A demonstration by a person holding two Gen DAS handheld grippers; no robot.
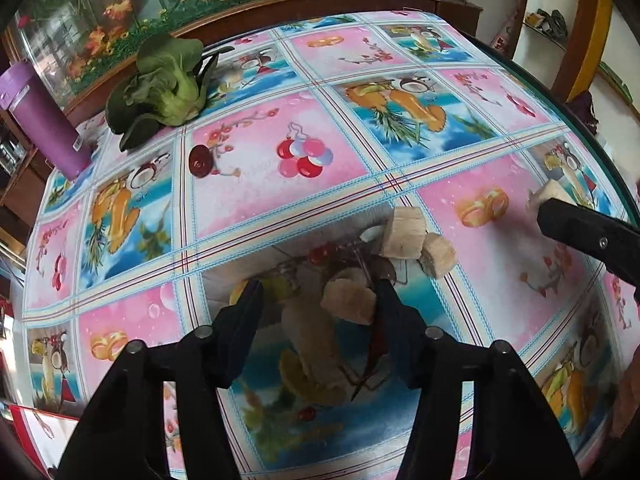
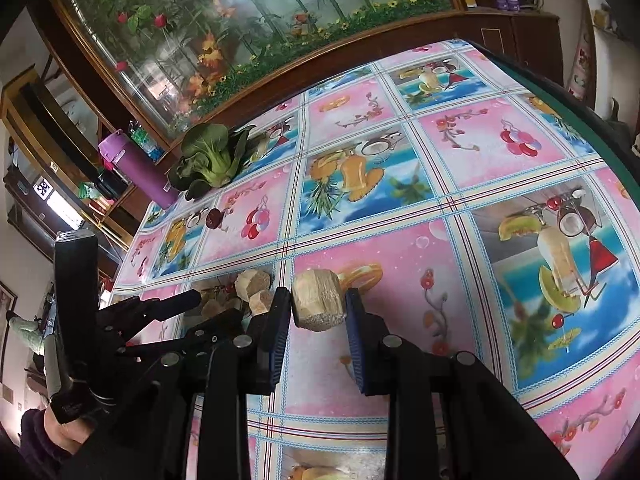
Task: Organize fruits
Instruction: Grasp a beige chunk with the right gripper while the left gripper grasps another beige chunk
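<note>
Tablecloth [image 2: 400,240]; only right wrist shows left hand [image 2: 60,432].

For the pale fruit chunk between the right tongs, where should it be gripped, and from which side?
Grip the fruit chunk across its left and right side faces, coming in low along the table from the near side. It is blocky, and the open right tongs already straddle it, one pad beside each face.

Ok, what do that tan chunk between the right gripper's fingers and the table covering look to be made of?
The chunk looks like peeled, fibrous plant flesh, perhaps sugarcane: pale tan, matte, with flat cut facets and a grainy end. I can't be sure. The table covering looks like glossy printed vinyl or oilcloth: it mirrors the window light and lies smooth.
</note>
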